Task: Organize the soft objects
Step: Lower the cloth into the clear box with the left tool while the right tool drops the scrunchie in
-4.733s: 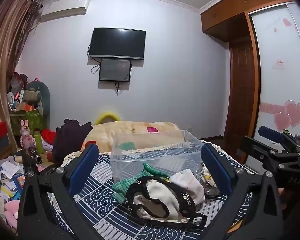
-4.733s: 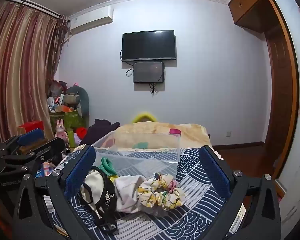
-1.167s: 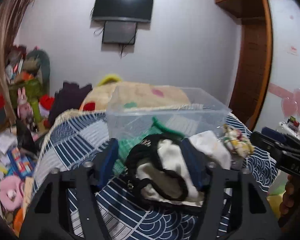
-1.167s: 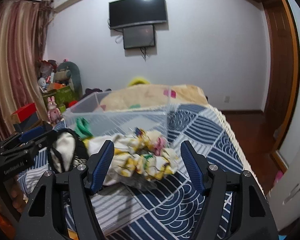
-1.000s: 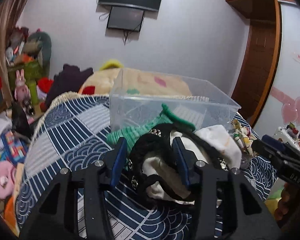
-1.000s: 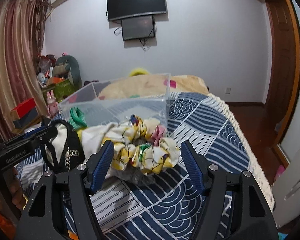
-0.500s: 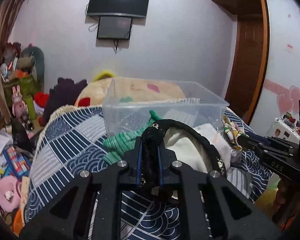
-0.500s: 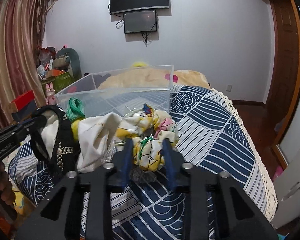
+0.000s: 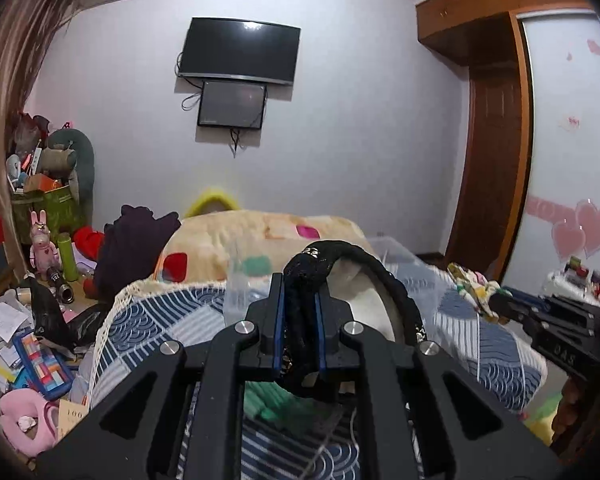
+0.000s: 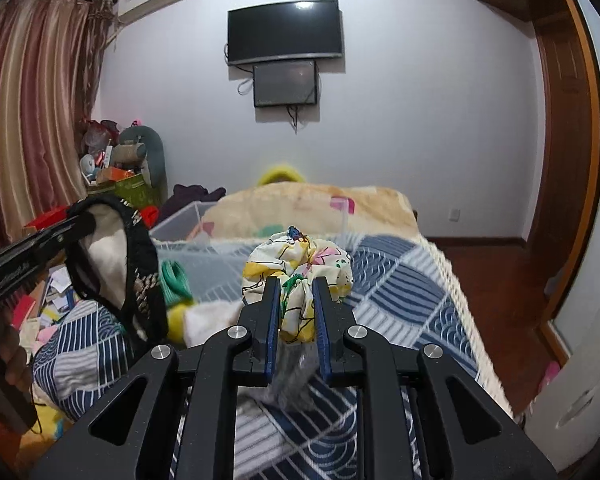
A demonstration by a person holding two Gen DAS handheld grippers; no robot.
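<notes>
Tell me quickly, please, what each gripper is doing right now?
Left gripper: shut on the black bag strap.
Right gripper: shut on the floral scrunchie.

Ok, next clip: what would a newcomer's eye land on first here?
Both grippers hold something up over the bed. The left gripper is shut on a black-trimmed cream garment, and the right gripper is shut on a floral scrunchie. Behind them, a clear plastic bin sits on the blue patterned bedspread.
</notes>
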